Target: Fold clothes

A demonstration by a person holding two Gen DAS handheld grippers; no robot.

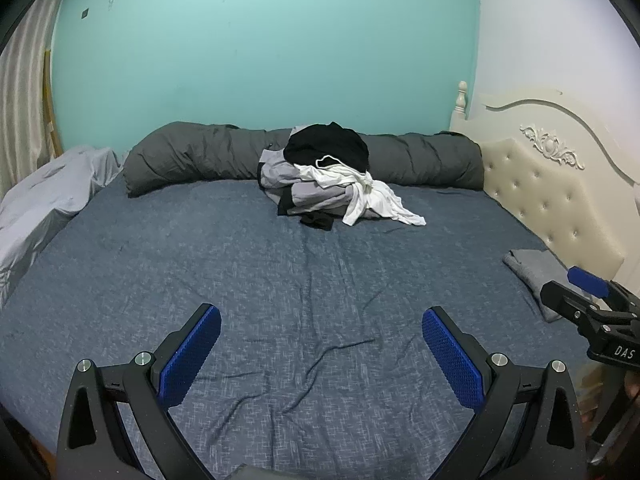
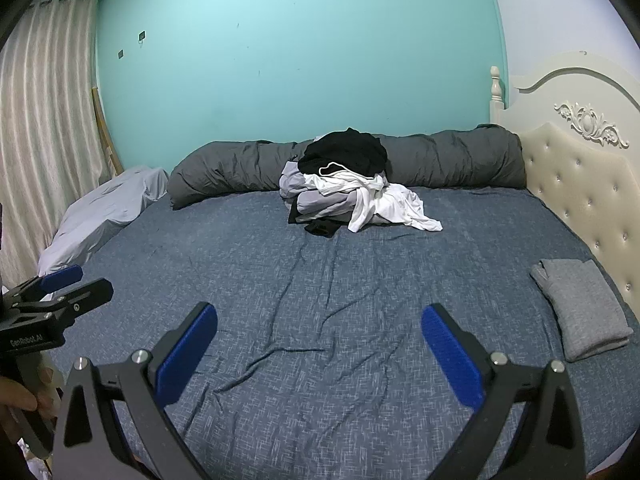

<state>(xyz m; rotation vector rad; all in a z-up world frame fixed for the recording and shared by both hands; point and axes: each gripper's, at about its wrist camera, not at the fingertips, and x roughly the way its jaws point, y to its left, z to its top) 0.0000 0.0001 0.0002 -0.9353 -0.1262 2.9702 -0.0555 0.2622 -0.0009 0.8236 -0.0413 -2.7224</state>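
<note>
A pile of unfolded clothes [image 1: 332,180] [image 2: 352,188] lies at the far middle of the bed, black garment on top, white and grey ones beneath. A folded grey garment [image 2: 582,308] [image 1: 532,276] rests at the right side near the headboard. My left gripper [image 1: 320,320] hovers open over the blue sheet, nothing between its blue pads. My right gripper [image 2: 318,320] is open and empty too, well short of the pile. Each gripper shows at the edge of the other's view, the right gripper [image 1: 588,300] partly over the folded garment, the left gripper [image 2: 56,292] held by a hand.
The bed has a blue sheet [image 1: 280,280] with light creases. A rolled dark grey duvet [image 2: 440,160] lies along the teal wall, a light grey pillow [image 2: 104,208] at the left. A cream tufted headboard [image 2: 580,200] bounds the right side. A curtain [image 2: 44,140] hangs left.
</note>
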